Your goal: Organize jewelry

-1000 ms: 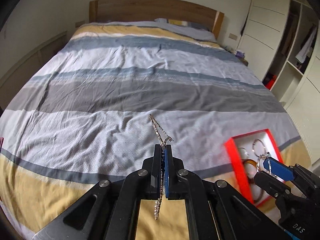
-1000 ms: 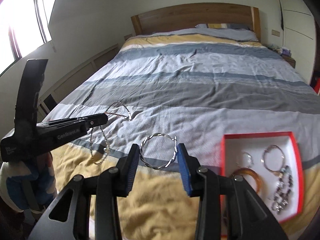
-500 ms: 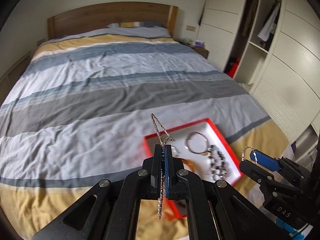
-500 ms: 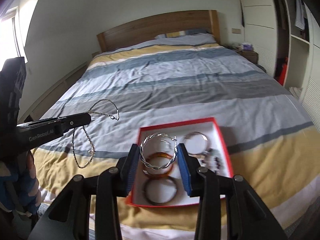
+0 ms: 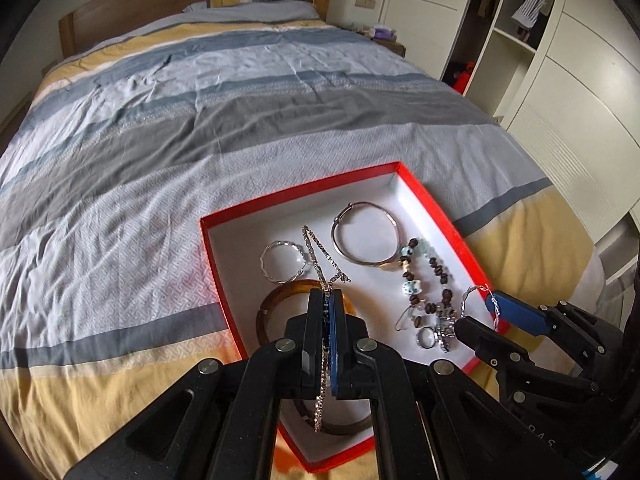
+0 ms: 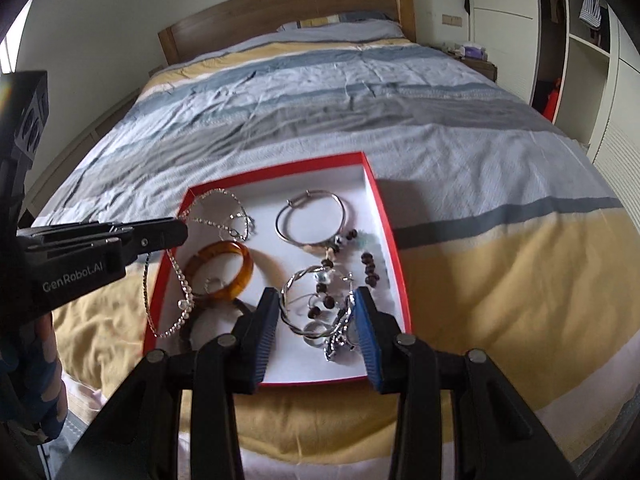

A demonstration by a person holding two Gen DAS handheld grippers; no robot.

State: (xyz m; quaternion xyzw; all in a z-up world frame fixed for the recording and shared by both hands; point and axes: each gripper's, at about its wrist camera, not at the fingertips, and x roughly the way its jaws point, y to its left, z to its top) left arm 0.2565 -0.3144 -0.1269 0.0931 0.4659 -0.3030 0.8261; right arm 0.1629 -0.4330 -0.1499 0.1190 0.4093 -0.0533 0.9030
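Observation:
My left gripper is shut on a thin silver chain necklace; its loop sticks out ahead of the jaws and a tail hangs behind them. It hovers over the red box with the white inside. My right gripper is shut on a twisted silver bangle, held across its blue pads above the box's near right part. In the right wrist view the left gripper comes in from the left with the chain dangling over the box's left rim.
Inside the box lie an amber bangle, a plain silver bangle, a beaded bracelet, a small twisted hoop and rings. The box sits near the foot of a striped bed. White wardrobes stand to the right.
Both grippers swung across the duvet and dropped lower, so the red box now lies right under them. Each keeps its grip on the same piece.

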